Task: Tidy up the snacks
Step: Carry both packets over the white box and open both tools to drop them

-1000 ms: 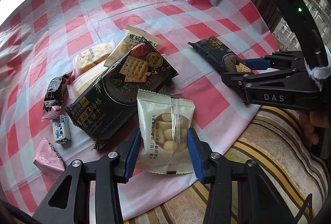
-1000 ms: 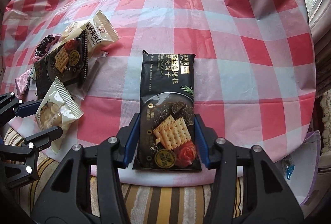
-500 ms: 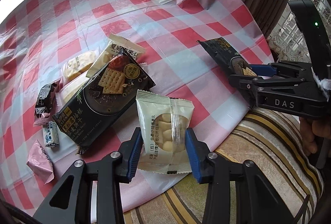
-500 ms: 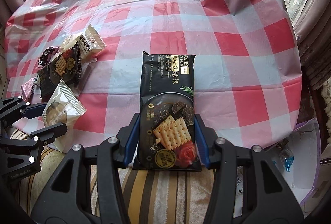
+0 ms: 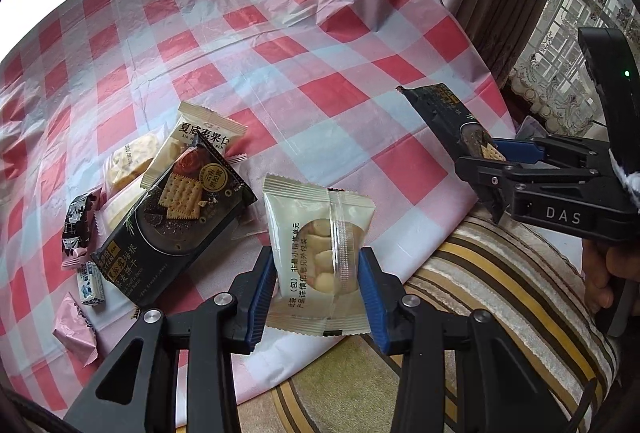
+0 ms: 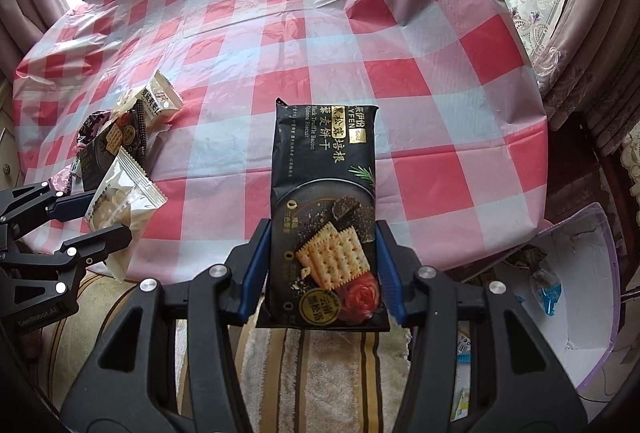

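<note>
The cracker packet [image 6: 324,217] was clamped lengthwise in the right gripper [image 6: 323,267] at lower centre, the pale snack bag [image 5: 318,257] in the left gripper [image 5: 318,291], while a white box [image 6: 576,273] was seen at lower right, nearest the right hand.

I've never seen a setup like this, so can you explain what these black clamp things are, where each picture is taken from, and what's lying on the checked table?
There is no robot here. A person holds a black two-finger clamp in each hand, and each clamp carries a camera that looks forward along its fingers.

The left wrist view shows the left gripper shut on a cream packet of small snacks. At the right edge of that view you can see the other clamp and part of the person's hand.

The right wrist view shows the right gripper shut on a black cracker pack.

On the red and white checked tablecloth lies a pile: a second black cracker pack, a cream nut packet, pale biscuit packets and small wrapped sweets.
</note>
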The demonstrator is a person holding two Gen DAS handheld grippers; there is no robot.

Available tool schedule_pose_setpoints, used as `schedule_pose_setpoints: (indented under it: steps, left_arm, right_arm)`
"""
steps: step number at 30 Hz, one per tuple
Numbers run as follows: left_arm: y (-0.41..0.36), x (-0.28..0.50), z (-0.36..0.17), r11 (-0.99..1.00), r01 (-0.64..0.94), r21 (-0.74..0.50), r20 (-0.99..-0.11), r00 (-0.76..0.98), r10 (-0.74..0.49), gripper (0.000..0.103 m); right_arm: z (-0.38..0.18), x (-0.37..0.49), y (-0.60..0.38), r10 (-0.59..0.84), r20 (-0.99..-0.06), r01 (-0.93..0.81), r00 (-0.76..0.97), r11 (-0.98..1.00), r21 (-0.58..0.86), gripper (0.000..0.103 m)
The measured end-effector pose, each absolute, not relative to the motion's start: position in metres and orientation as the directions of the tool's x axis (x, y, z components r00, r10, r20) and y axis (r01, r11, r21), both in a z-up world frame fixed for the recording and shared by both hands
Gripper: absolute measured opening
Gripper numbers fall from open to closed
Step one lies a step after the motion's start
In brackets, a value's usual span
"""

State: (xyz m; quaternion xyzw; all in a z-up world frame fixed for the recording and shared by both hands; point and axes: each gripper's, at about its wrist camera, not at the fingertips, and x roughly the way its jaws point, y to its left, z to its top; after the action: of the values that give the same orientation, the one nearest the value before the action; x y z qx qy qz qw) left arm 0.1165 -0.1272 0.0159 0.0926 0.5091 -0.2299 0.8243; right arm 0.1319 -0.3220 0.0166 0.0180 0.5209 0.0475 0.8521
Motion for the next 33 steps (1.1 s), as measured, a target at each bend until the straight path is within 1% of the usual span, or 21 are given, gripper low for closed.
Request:
schedule_pose_setpoints:
  steps: [10, 15, 22, 33]
  left_arm:
    - [-0.173, 0.110, 0.023, 0.838, 0.529, -0.134, -0.868, 0.345, -0.356, 0.042]
    - [-0.206, 0.106, 0.026, 0.803, 0.563, -0.196, -0.854, 0.304, -0.421, 0.042]
    - [-0.261, 0.093, 0.026, 0.735, 0.635, -0.238, -0.852, 0.227, -0.472, 0.042]
    - [-0.324, 0.080, 0.017, 0.672, 0.670, -0.315, -0.851, 0.113, -0.512, 0.042]
  right_arm:
    - [0.018, 0.115, -0.365, 0.073, -0.882, 0.019, 0.466, 0.996, 0.092, 0.053]
    - [0.014, 0.105, -0.394, 0.045, -0.885, 0.077, 0.463, 0.993, 0.090, 0.053]
    - [0.011, 0.090, -0.434, -0.010, -0.890, 0.159, 0.456, 0.985, 0.070, 0.053]
    - [0.011, 0.069, -0.489, -0.060, -0.885, 0.274, 0.461, 0.959, 0.077, 0.054]
